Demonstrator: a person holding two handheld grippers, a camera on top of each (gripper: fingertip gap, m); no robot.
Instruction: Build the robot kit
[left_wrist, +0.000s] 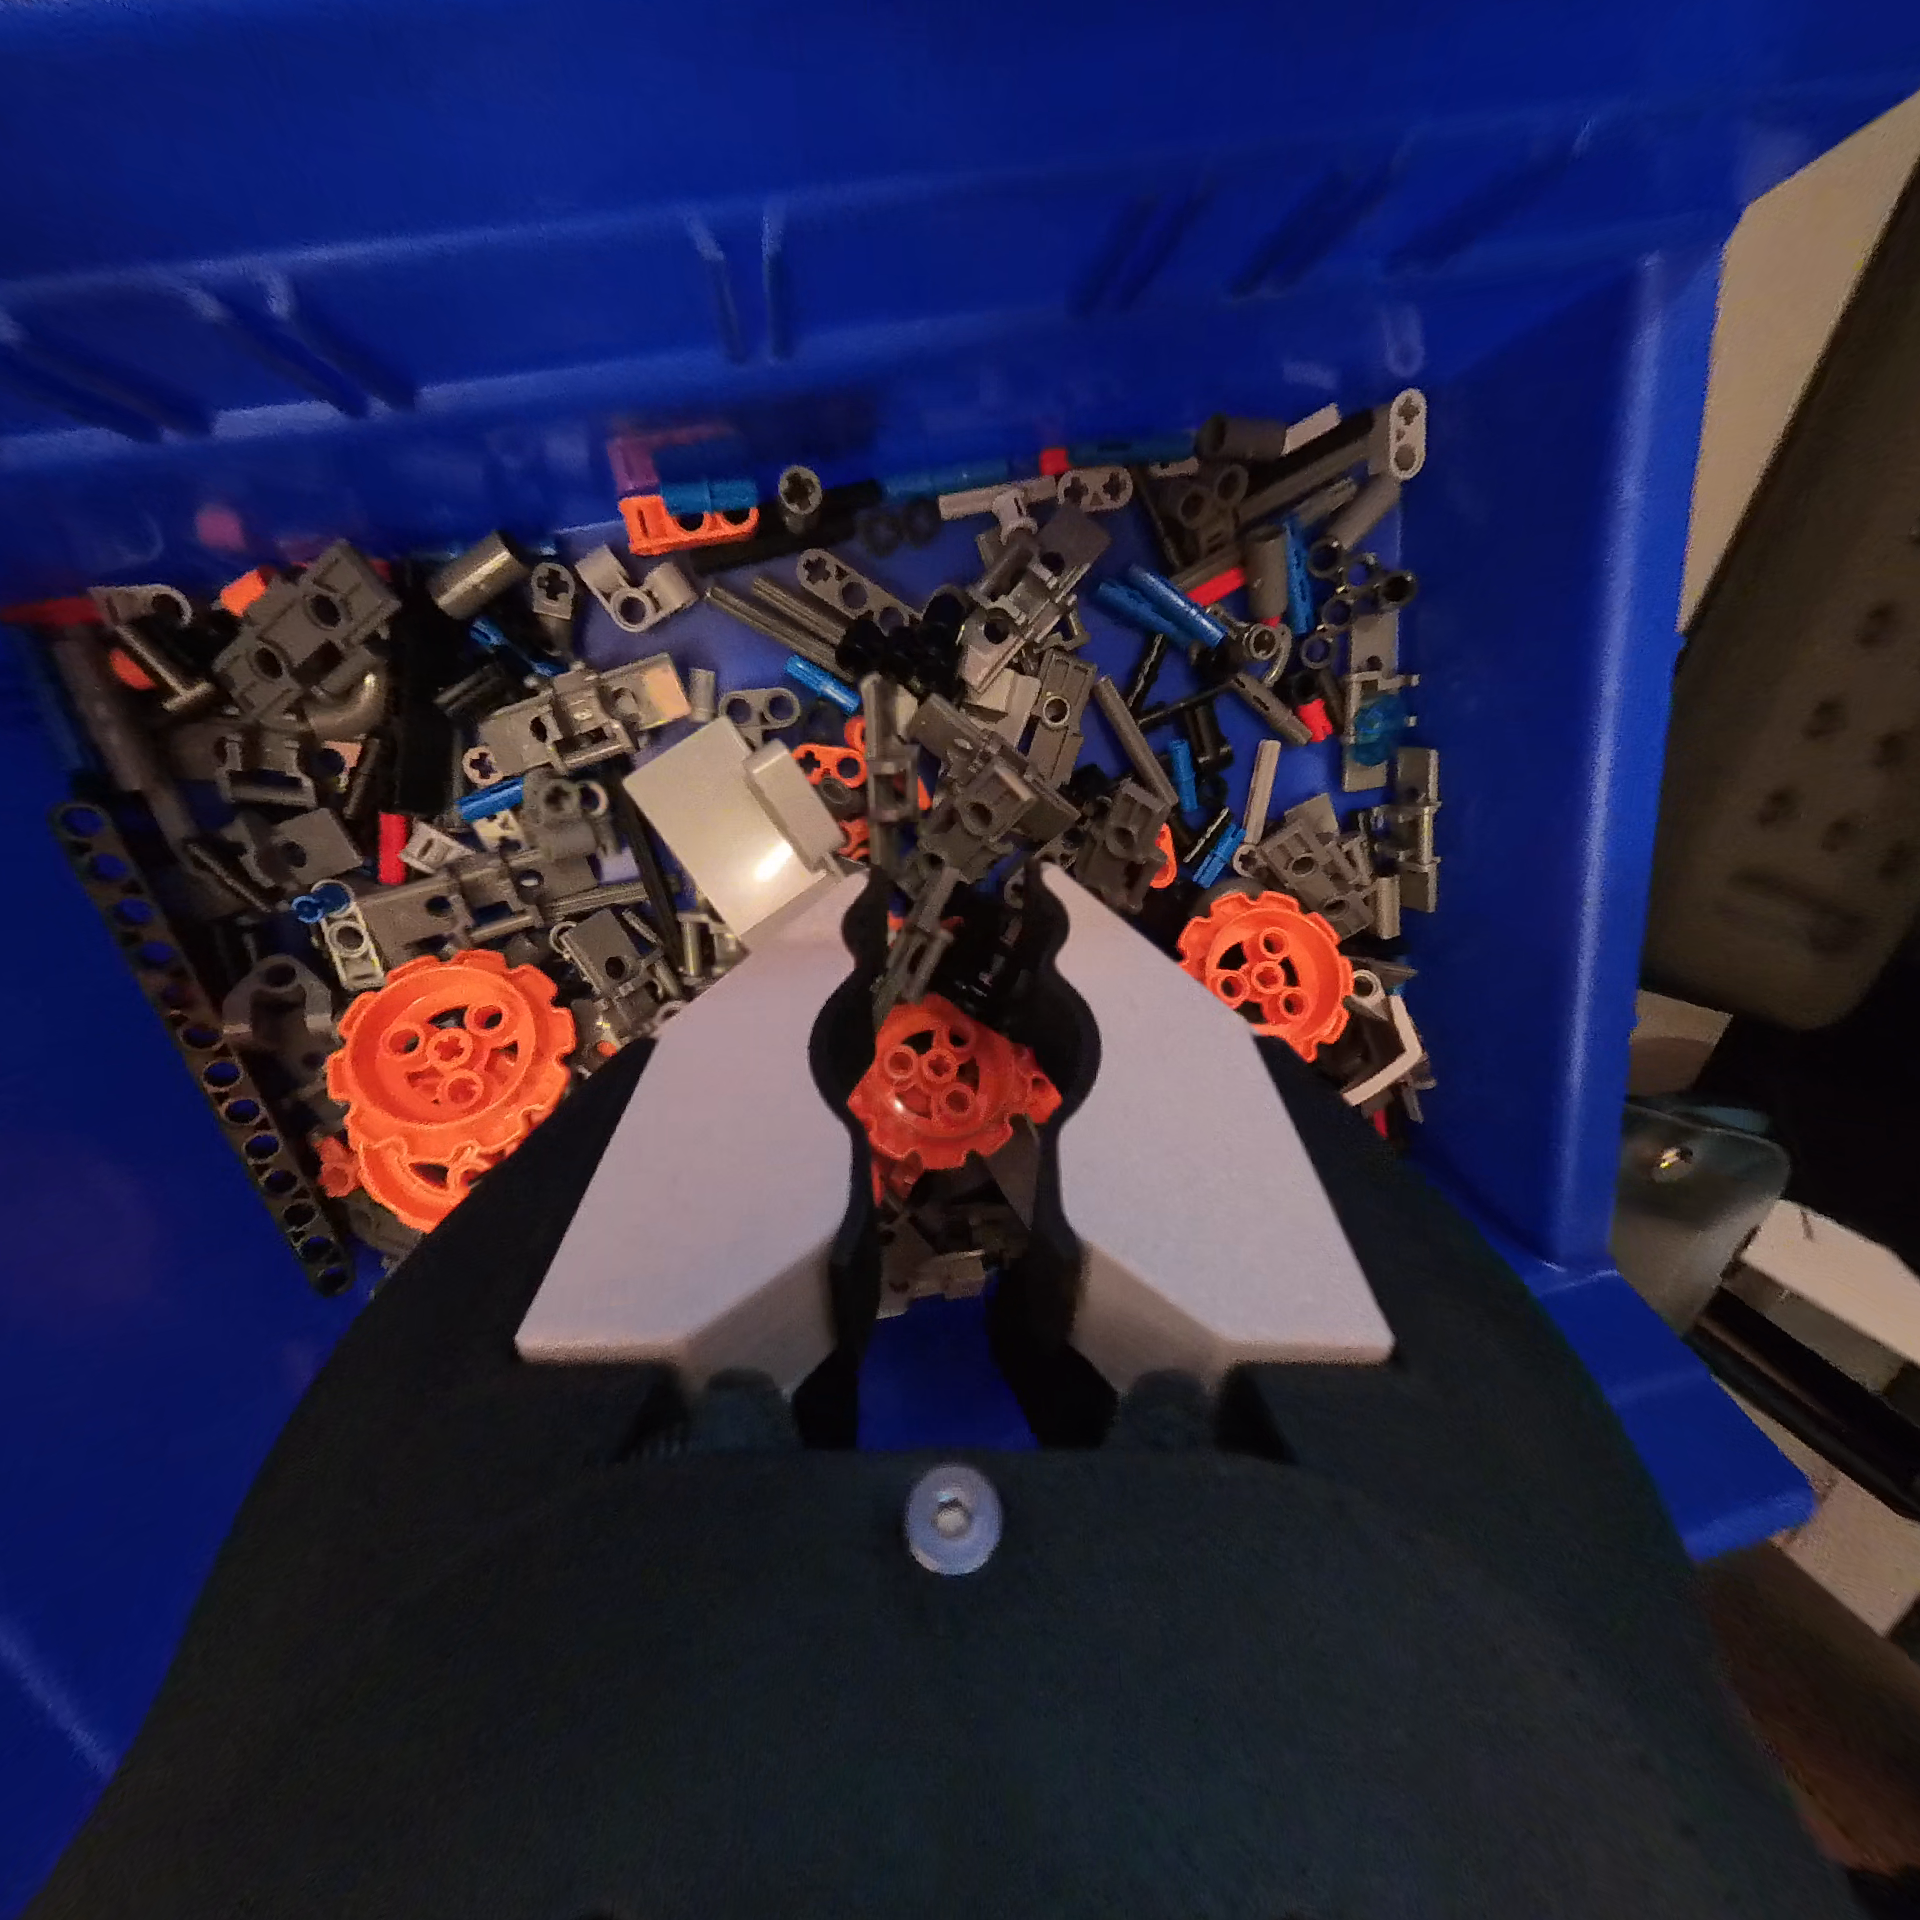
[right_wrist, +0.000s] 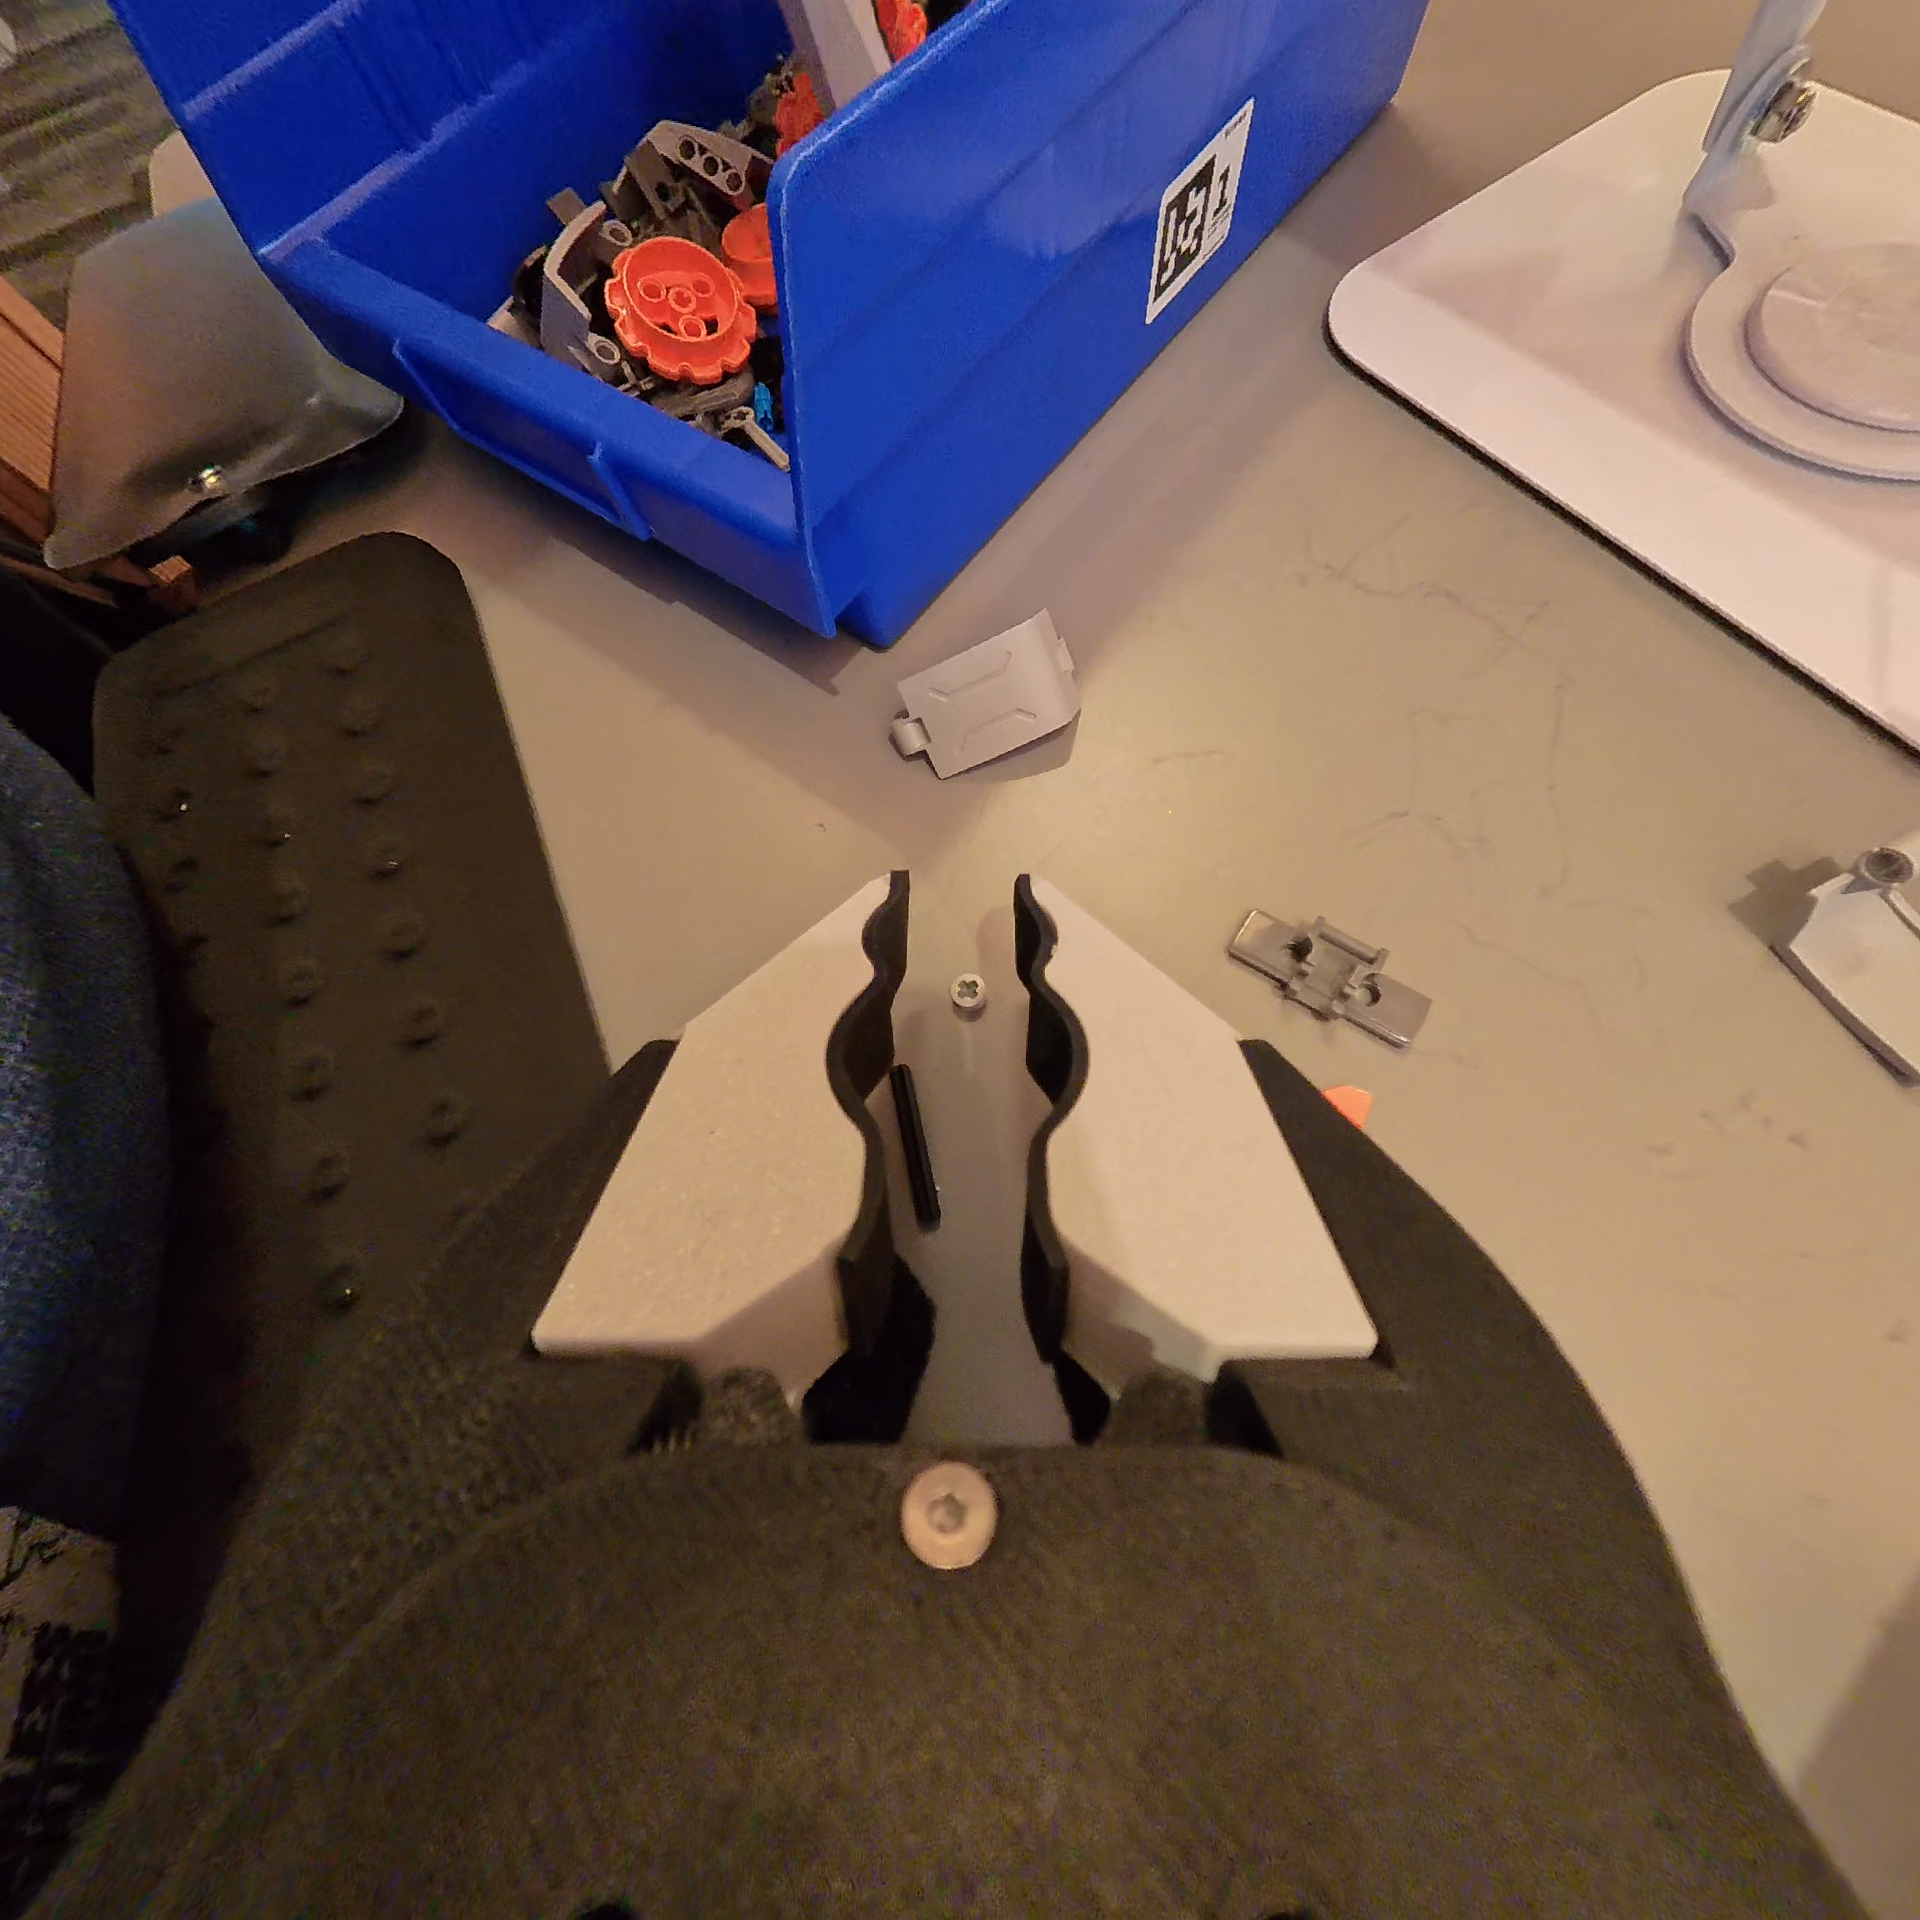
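Note:
My left gripper (left_wrist: 951, 883) is down inside a blue bin (left_wrist: 935, 208) full of small building parts. Its jaws stand a little apart, closed on a chain of dark grey linked pieces (left_wrist: 966, 790) that sticks up above the pile. An orange toothed wheel (left_wrist: 940, 1081) lies under the fingers. My right gripper (right_wrist: 961, 883) is open and empty, low over a grey table (right_wrist: 1351, 727). A small grey bush (right_wrist: 968, 989) and a black pin (right_wrist: 914, 1148) lie on the table between its fingers.
More orange wheels (left_wrist: 447, 1049) (left_wrist: 1268, 971) and a light grey panel (left_wrist: 727, 821) lie in the bin. On the table are a grey panel (right_wrist: 982, 696), a flat grey piece (right_wrist: 1330, 977), the blue bin (right_wrist: 987, 364), a white stand base (right_wrist: 1558, 343) and a black studded pad (right_wrist: 312, 831). The grippers' ends are close to 20 cm from one another. Measured from the fingertips, the orange toothed wheel (left_wrist: 940, 1081) is 4 cm or so from the left gripper and 25 cm from the right.

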